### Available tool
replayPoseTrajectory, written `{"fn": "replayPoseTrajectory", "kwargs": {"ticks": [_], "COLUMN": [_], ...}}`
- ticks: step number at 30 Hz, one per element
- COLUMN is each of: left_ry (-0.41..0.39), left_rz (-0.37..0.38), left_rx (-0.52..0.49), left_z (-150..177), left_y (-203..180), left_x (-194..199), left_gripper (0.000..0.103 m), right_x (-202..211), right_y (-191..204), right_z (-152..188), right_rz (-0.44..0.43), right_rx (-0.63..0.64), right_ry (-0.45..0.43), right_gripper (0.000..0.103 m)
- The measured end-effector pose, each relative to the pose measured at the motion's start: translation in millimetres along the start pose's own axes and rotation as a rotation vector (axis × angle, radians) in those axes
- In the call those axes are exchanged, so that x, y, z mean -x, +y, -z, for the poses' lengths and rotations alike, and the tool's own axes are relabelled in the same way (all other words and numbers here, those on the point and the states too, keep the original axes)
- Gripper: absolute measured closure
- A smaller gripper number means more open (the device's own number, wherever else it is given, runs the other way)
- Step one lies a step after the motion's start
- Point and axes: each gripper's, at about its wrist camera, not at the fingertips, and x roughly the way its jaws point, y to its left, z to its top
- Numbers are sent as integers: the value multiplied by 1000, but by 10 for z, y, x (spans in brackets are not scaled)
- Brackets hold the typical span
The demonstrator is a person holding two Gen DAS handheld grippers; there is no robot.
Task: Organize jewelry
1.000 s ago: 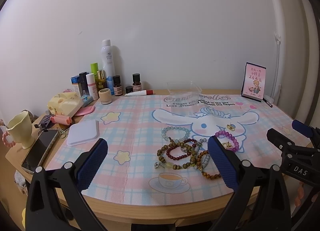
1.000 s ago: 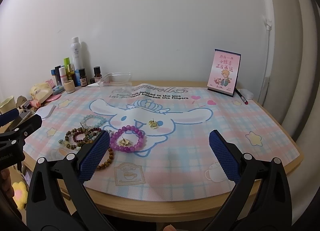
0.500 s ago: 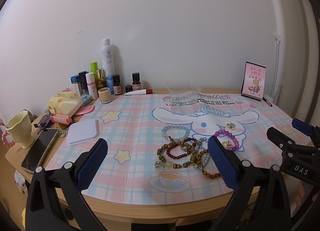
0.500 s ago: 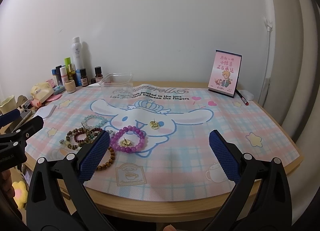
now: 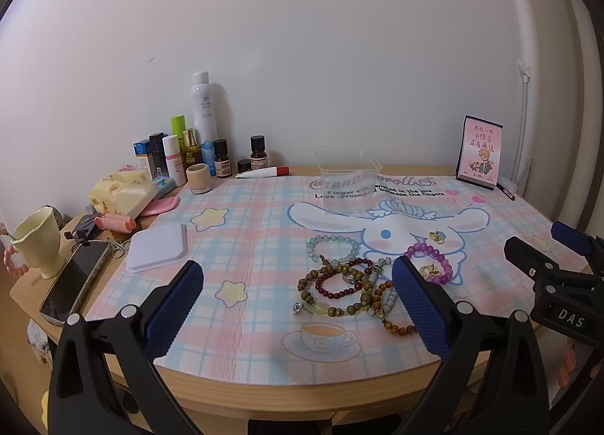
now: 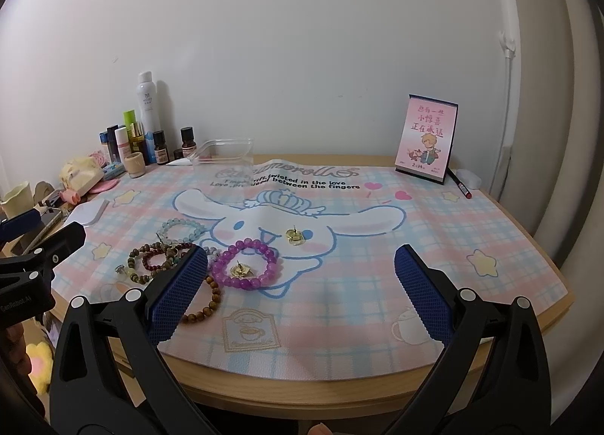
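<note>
Several bead bracelets lie in a pile (image 5: 347,284) on the plaid cartoon mat (image 5: 256,246): a pale green one (image 5: 332,248), a dark red one (image 5: 341,282), brown wooden ones and a purple one (image 6: 247,263) with a gold earring (image 6: 241,269) inside it. Another gold earring (image 6: 293,235) lies on the cartoon face. A clear plastic box (image 5: 347,180) stands at the back of the mat. My left gripper (image 5: 298,306) is open, held above the table's front edge before the pile. My right gripper (image 6: 300,295) is open, to the right of the purple bracelet.
Cosmetic bottles (image 5: 200,133) line the back left wall. A white lid (image 5: 156,248), a phone (image 5: 73,280), a yellow cup (image 5: 36,242) and a tissue pack (image 5: 120,193) sit at the left. A pink calendar card (image 6: 426,142) and a pen (image 6: 458,186) stand back right.
Both grippers have shifted only slightly; the view is nearly the same. Nothing on the table has moved.
</note>
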Motion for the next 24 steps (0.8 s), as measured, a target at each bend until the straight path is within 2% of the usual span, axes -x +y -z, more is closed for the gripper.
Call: {"fn": "replayPoseTrajectory", "kwargs": {"ticks": [7, 12, 17, 20, 21, 22, 24], "left_ry": [-12, 4, 8, 25, 36, 45, 70], "left_rz": [-17, -4, -22, 6, 20, 30, 57], "left_rx": [1, 17, 4, 14, 14, 12, 3], "left_z": [-35, -83, -135, -149, -144, -138, -124], "left_y": [34, 177, 331, 426, 459, 478, 519], "left_x": [1, -69, -160, -215, -243, -266, -338], "left_gripper": [4, 4, 4, 6, 10, 16, 25], "right_x": [-23, -111, -201, -246, -266, -297, -371], "right_y": [-27, -109, -195, -223, -229, -237, -258], "right_z": [-4, -39, -122, -155, -159, -156, -140], "right_rz": [11, 23, -12, -39, -42, -46, -67], "right_rx": [3, -14, -41, -44, -43, -43, -49], "right_ry": [-1, 28, 47, 45, 49, 60, 87], "right_gripper": [8, 8, 8, 8, 8, 10, 33]}}
